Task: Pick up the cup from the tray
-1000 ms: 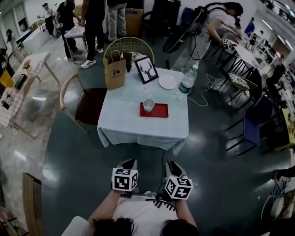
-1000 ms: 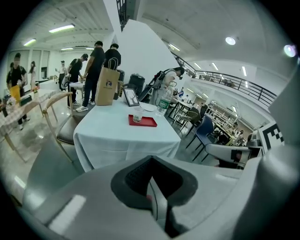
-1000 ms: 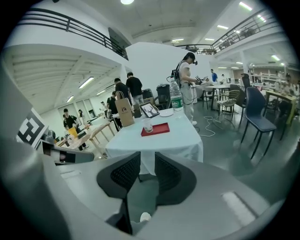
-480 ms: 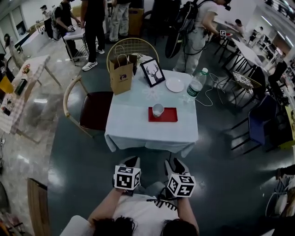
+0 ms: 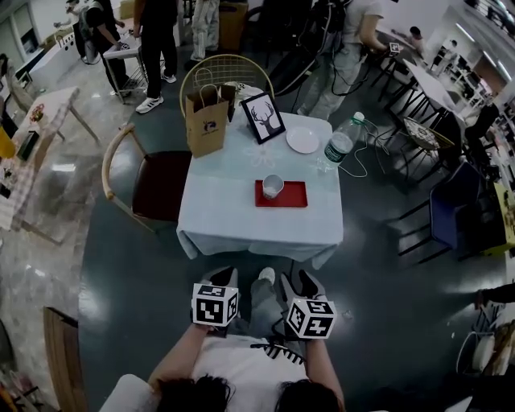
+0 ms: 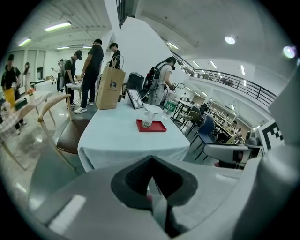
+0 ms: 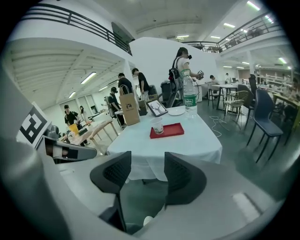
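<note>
Since a second ago the view has shifted: the table [image 5: 241, 225] sits a little larger and further right in the head view. A pale shoe [image 5: 265, 276] now shows between the two grippers, and the person with the backpack [image 5: 354, 24] beyond the table's far edge has gone from bending to standing. The cup [image 5: 273, 186] has not moved. It stands upright on the left end of the tray [image 5: 294, 195], which lies near the table's middle, well apart from both grippers.

The right gripper [image 7: 147, 176] has just been opening its jaws, and they stand apart with nothing between them. The left gripper [image 6: 151, 161] has its dark ribbed pads [image 6: 136, 173] meeting at the tips, with nothing between them.

The table is square under a smooth pale cloth that hangs over its edges. The tray is flat, red and rectangular, and the cup is small and pale.

Toward the far edge stand a brown paper bag [image 5: 206, 122] at the left corner, a framed deer picture [image 5: 263, 117], a round white plate [image 5: 302, 140] and a clear water bottle [image 5: 341, 143] at the right edge. A chair [image 5: 157, 187] with a curved wooden arm and dark red seat is drawn up to the left edge.
</note>
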